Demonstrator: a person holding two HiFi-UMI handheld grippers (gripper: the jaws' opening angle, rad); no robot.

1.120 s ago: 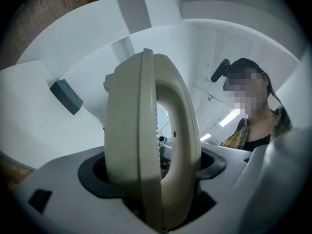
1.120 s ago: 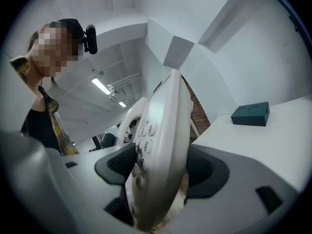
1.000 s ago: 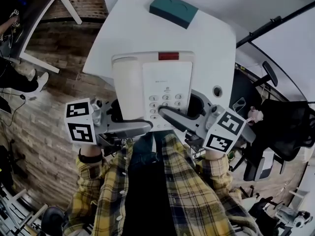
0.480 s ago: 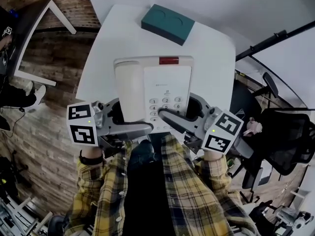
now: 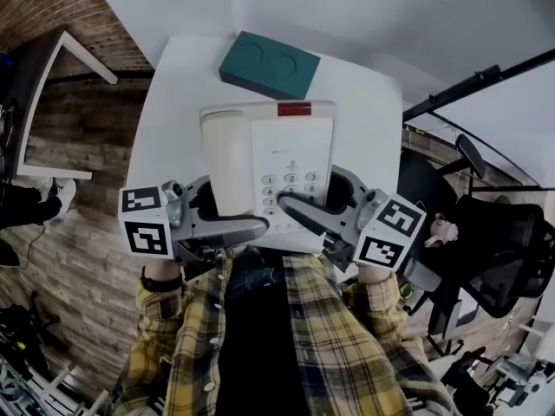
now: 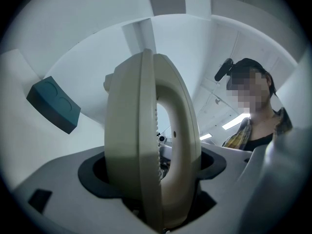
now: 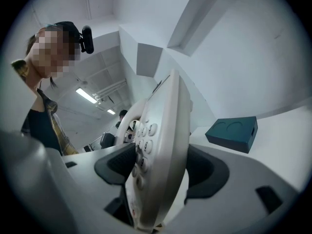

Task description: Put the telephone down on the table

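Both the left claw [image 5: 232, 221] and right claw [image 5: 302, 211] are clamped on the telephone [image 5: 269, 159] above the desk [image 5: 366, 102]. Level lowering is judged to be needed next.

A teal box [image 5: 269, 65] lies flat, with two shallow round recesses in its top face; a white wall [image 5: 390, 7] rises just behind the box; a brick wall [image 5: 52, 7] stands well to the box's left in the head view; nearer the box on that same side is a dark desk with a white frame [image 5: 54, 63]; a wooden plank floor [image 5: 78, 232] spreads below and left of the box; a black bar [image 5: 477, 81] slants well to the box's right; a black office chair [image 5: 503, 250] stands further right and lower; a yellow plaid shirt [image 5: 329, 345] fills the bottom, well below the box.
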